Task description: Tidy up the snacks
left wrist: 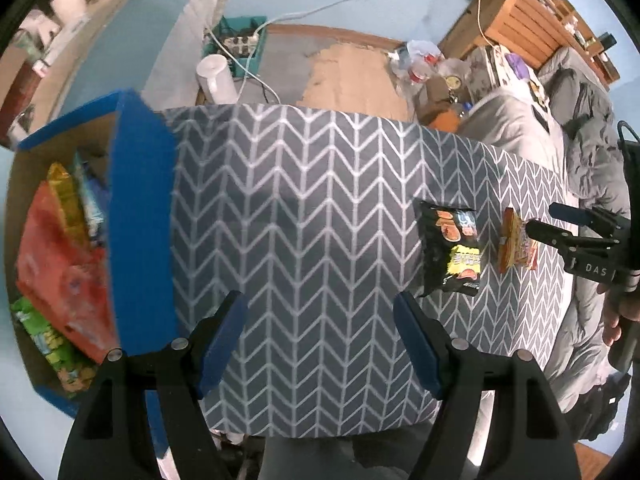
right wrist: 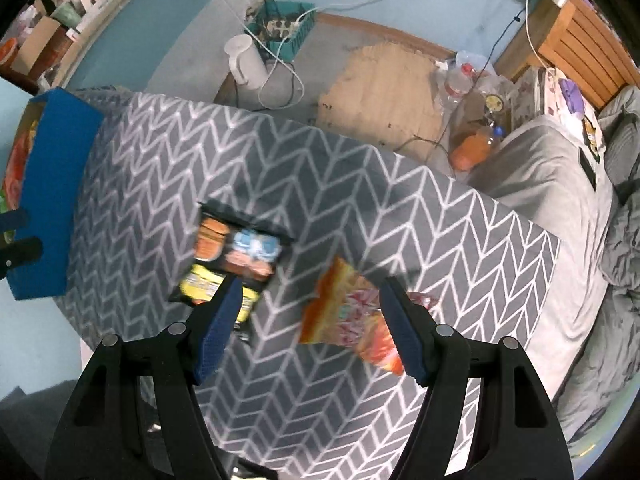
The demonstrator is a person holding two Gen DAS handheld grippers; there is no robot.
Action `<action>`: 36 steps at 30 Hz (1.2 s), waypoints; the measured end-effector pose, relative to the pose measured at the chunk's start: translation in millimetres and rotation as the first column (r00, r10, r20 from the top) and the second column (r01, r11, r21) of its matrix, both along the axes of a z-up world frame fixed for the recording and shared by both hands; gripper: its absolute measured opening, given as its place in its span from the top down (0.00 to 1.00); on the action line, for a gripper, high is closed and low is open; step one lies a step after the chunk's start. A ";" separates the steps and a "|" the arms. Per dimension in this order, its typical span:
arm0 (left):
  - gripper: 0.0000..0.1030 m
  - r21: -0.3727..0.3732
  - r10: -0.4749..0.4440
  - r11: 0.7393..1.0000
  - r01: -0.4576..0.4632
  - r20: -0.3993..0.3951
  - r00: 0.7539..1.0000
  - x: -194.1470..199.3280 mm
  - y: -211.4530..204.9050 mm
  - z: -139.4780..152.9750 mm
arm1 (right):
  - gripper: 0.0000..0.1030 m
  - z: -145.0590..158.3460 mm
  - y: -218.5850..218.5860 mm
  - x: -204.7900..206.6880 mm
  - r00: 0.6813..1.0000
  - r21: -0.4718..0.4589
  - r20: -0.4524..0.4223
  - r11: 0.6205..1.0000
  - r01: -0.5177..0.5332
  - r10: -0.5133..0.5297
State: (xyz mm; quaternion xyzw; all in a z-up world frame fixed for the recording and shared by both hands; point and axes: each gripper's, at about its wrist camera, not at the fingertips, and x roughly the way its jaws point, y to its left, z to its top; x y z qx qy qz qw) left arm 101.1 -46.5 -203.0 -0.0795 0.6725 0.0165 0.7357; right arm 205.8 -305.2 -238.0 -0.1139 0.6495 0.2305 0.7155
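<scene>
A black snack bag (left wrist: 452, 250) (right wrist: 230, 264) and an orange snack bag (left wrist: 514, 242) (right wrist: 346, 316) lie on the grey chevron-patterned table (left wrist: 304, 216) (right wrist: 320, 200). A blue cardboard box (left wrist: 136, 216) (right wrist: 52, 200) at the table's left end holds several snack bags, red (left wrist: 60, 264), yellow and green. My left gripper (left wrist: 320, 340) is open and empty over the table, right of the box. My right gripper (right wrist: 308, 328) (left wrist: 556, 224) is open above the table, with the orange bag between its fingers and apart from them.
A grey bed (right wrist: 552, 200) runs along the table's right side. Behind the table on the floor stand a white jug (right wrist: 244, 60), a teal crate (right wrist: 284, 32) with cables, bottles and clutter (right wrist: 472, 120). A wooden shelf (left wrist: 532, 12) stands at the back right.
</scene>
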 end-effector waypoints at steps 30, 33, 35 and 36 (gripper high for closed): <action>0.25 0.018 -0.114 0.993 0.118 -0.139 0.984 38.9 -71.2 -63.8 | 0.30 -75.8 -72.1 -19.5 0.963 0.042 -0.194 0.980 0.196 -0.185; 0.20 0.018 -0.116 0.993 0.119 -0.135 0.984 44.1 -75.0 -66.9 | 0.30 -77.1 -70.3 -13.3 0.949 0.037 -0.184 0.963 0.265 -0.255; 0.20 0.019 -0.116 0.993 0.120 -0.137 0.984 47.4 -78.7 -69.5 | 0.30 -80.1 -67.8 -8.1 0.939 0.018 -0.175 0.953 0.304 -0.296; 0.20 0.014 -0.118 0.993 0.121 -0.140 0.983 49.0 -80.9 -71.2 | 0.30 -81.9 -66.5 -5.7 0.934 0.006 -0.174 0.948 0.317 -0.311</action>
